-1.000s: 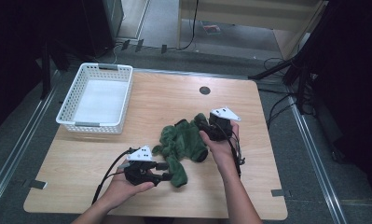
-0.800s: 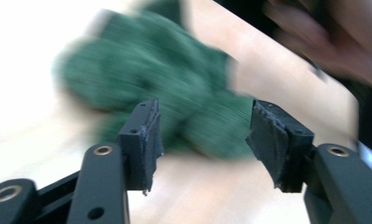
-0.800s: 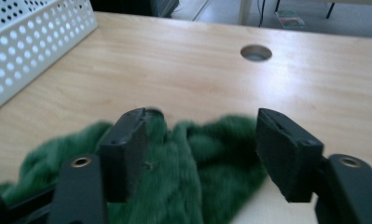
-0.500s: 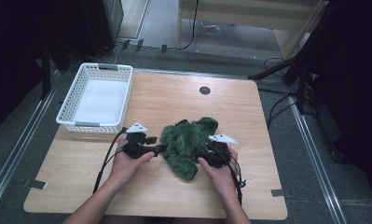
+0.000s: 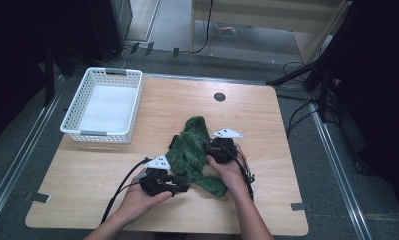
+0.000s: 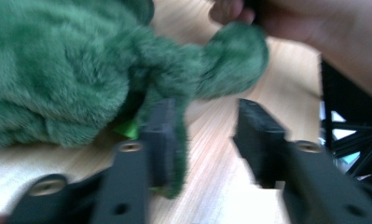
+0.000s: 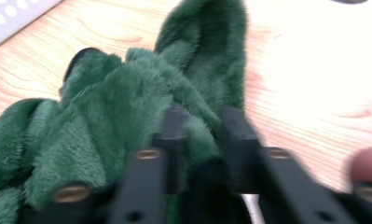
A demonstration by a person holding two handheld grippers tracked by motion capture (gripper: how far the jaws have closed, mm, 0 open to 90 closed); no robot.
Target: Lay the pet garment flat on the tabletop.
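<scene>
A dark green fuzzy cloth (image 5: 193,147) lies bunched in the middle of the wooden table (image 5: 267,125). My left gripper (image 5: 183,188) is at the cloth's near left edge. In the left gripper view its jaws (image 6: 207,123) stand apart over bare wood, and a strip of the cloth (image 6: 72,79) hangs against the inner side of the left jaw. My right gripper (image 5: 210,150) is on the cloth's right side. Its jaws have just been closing, and in the right gripper view they (image 7: 202,128) pinch a fold of the cloth (image 7: 113,107).
A white mesh basket (image 5: 97,134) stands at the table's far left. A small dark round hole (image 5: 219,96) is in the tabletop near the far edge. Black cables trail from both grippers toward the near edge. The other hand (image 6: 309,23) shows in the left gripper view.
The left gripper has come back toward the near edge at the cloth's corner. The right gripper has shifted onto the cloth's right side and narrowed its jaws on a fold. The cloth has changed shape.
</scene>
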